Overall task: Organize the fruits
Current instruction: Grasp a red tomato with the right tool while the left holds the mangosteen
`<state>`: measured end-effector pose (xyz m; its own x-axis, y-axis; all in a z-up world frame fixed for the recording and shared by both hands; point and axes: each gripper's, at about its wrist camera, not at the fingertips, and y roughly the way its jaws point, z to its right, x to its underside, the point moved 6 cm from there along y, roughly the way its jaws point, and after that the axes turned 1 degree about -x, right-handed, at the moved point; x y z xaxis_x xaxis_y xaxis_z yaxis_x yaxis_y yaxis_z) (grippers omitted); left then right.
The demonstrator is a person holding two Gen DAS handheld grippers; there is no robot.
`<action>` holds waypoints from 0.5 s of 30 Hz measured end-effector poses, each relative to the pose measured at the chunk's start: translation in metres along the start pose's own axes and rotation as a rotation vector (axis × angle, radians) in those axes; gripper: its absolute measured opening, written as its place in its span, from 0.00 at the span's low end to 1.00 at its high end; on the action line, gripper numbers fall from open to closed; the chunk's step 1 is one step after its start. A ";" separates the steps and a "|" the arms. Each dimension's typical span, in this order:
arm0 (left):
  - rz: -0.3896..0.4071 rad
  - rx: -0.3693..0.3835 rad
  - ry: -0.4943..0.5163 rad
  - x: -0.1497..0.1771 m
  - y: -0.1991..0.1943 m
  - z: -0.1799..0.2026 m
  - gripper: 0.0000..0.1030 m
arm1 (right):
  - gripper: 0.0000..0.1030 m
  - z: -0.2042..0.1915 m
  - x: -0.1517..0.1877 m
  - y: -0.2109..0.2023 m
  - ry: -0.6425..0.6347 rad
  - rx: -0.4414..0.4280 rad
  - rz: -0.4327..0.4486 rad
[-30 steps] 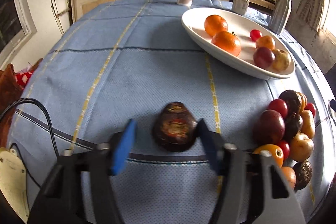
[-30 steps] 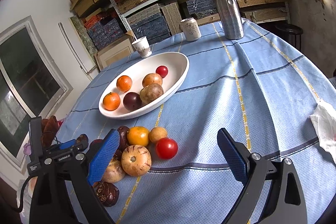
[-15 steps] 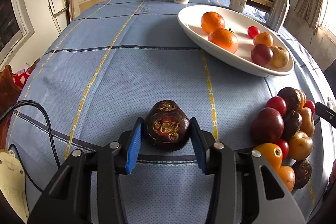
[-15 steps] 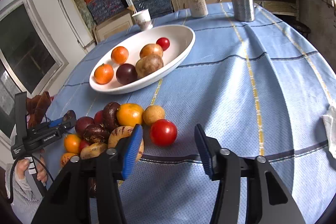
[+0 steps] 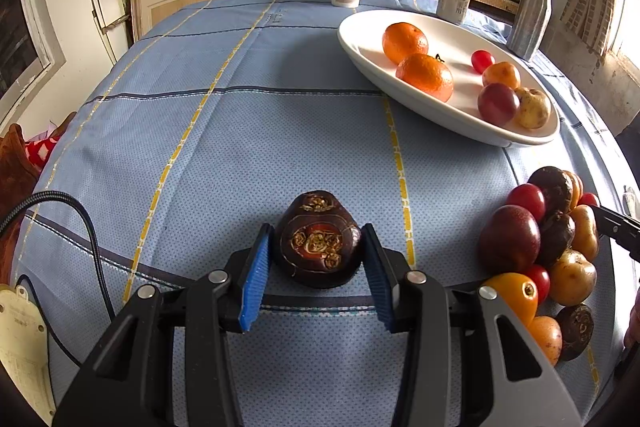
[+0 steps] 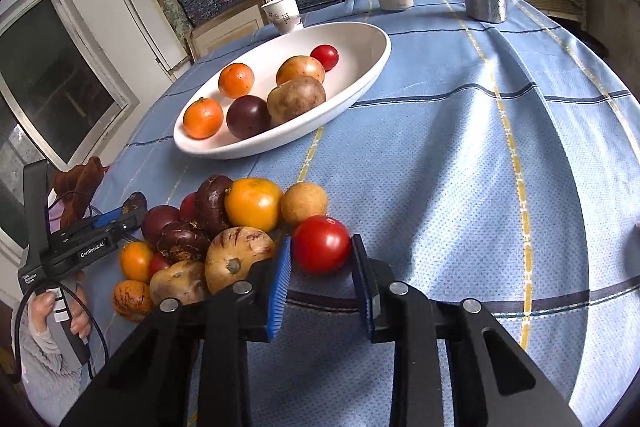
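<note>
Since one second ago both grippers have narrowed from wide open onto single fruits. The left gripper now has its blue pads touching both flanks of the dark mangosteen, which sits alone on the blue tablecloth, well apart from the fruit pile at 3 o'clock in the left view. The right gripper has closed on the red tomato at the 3 o'clock edge of that pile; both pads appear to touch its sides. Both fruits look to be resting on the cloth, not yet lifted.

The white bowl lies at 12 o'clock of the tomato in the right view, at 1 o'clock in the left view, with six fruits in it and room left.

Handling judgement:
- Tomato: smooth, soft skin, likely slippery and easily bruised. Grip across the widest middle, light squeeze only.
- Mangosteen: hard rind, rough, fairly light. Tolerates a firmer hold; flat base makes a low, side-on grip stable.
- The pale striped fruit touches the right gripper's left pad, so a lift may nudge it.
</note>
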<state>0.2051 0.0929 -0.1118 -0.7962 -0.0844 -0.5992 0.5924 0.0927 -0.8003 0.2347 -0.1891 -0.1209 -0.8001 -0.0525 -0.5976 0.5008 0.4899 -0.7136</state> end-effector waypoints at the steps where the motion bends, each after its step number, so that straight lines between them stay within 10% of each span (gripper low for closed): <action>1: 0.001 0.001 0.000 0.000 0.000 0.000 0.42 | 0.29 0.000 0.000 -0.001 0.003 0.001 0.003; 15: 0.159 -0.004 0.033 -0.064 -0.058 0.017 0.41 | 0.28 -0.035 -0.069 -0.095 -0.111 -0.011 0.280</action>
<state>0.2240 0.0758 -0.0274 -0.6957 -0.0358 -0.7174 0.7112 0.1061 -0.6950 0.2311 -0.2015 0.0010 -0.5903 -0.0085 -0.8071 0.6927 0.5079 -0.5120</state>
